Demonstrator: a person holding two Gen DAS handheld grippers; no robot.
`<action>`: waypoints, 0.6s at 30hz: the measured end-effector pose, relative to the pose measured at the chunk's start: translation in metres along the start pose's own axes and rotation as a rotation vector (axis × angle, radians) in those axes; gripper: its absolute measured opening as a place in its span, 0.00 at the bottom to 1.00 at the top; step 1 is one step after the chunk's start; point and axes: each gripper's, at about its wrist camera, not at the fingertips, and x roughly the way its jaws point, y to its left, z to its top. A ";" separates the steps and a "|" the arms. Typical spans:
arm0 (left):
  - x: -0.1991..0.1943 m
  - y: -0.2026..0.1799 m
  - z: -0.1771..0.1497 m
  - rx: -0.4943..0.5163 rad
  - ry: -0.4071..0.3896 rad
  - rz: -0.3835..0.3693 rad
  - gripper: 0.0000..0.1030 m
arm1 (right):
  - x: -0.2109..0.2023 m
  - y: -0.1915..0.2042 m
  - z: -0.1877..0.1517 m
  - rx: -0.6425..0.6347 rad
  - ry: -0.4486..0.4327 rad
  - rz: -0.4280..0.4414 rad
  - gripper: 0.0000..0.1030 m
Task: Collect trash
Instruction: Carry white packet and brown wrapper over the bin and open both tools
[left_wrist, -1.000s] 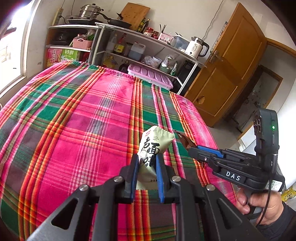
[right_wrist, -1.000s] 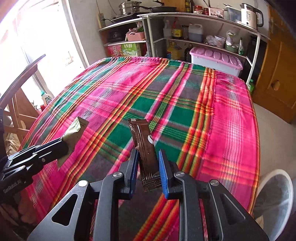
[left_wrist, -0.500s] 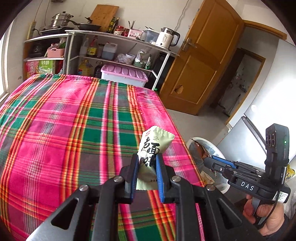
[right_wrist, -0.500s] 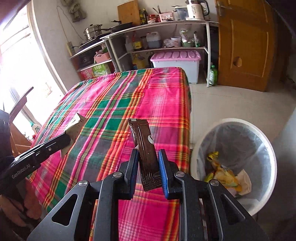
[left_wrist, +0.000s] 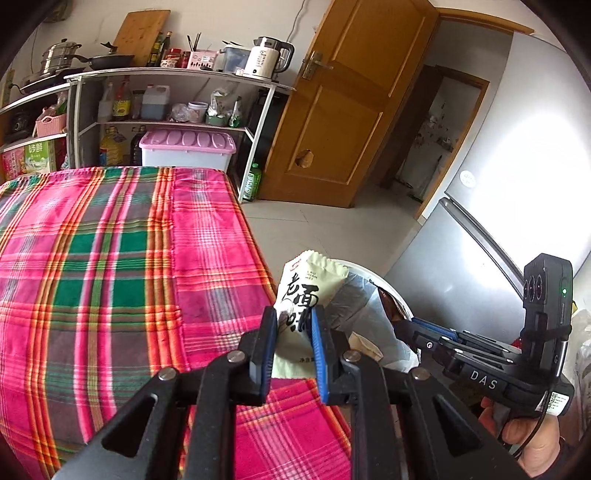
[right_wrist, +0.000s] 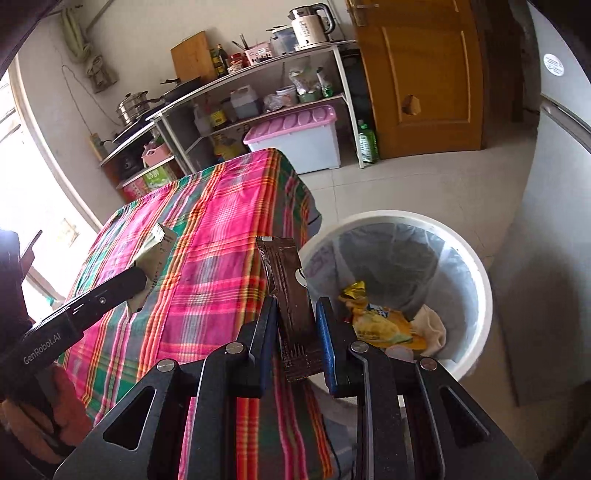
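Both hands have swung away from the middle of the plaid-covered table (left_wrist: 110, 266) toward its corner, and the white trash bin (right_wrist: 476, 280), which a second ago showed only as a sliver at the frame edge, now fills the right wrist view. That puts the task at its carry-to-drop stage: both pieces of trash are lifted clear of the cloth and close to the bin.

The left gripper (left_wrist: 293, 343) has its blue-padded jaws closed on a pale green snack wrapper (left_wrist: 306, 288) printed with black characters; the wrapper stands upright between the pads and, in the left wrist view, sits just in front of the bin's near rim, not yet over the opening. The right gripper (right_wrist: 297, 332) has its jaws clamped on a dark brown sachet (right_wrist: 291, 295), also upright, which hangs beside the bin's rim on the table side. Neither grip has loosened.

The bin is lined with a clear bag and already holds a yellow crumpled packet (right_wrist: 380, 321) and a pale wad beside it. It stands on the tiled floor just beside the table corner, with a silver refrigerator (left_wrist: 480, 221) on its far side. Beyond the table are a shelving unit, a pink-lidded storage box (left_wrist: 188, 147) and a wooden door (left_wrist: 351, 110).

Nothing blocks the bin's mouth. In my judgement the only hindrance is crowding: the two grippers converge on one opening, so each must reach past the rim before letting go.
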 end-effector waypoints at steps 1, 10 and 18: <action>0.006 -0.003 0.001 0.005 0.006 -0.005 0.19 | 0.000 -0.004 0.000 0.010 -0.001 -0.007 0.22; 0.065 -0.032 0.006 0.043 0.084 -0.048 0.19 | 0.011 -0.043 -0.001 0.089 0.012 -0.079 0.22; 0.104 -0.044 0.002 0.061 0.145 -0.062 0.19 | 0.029 -0.071 -0.005 0.144 0.043 -0.114 0.22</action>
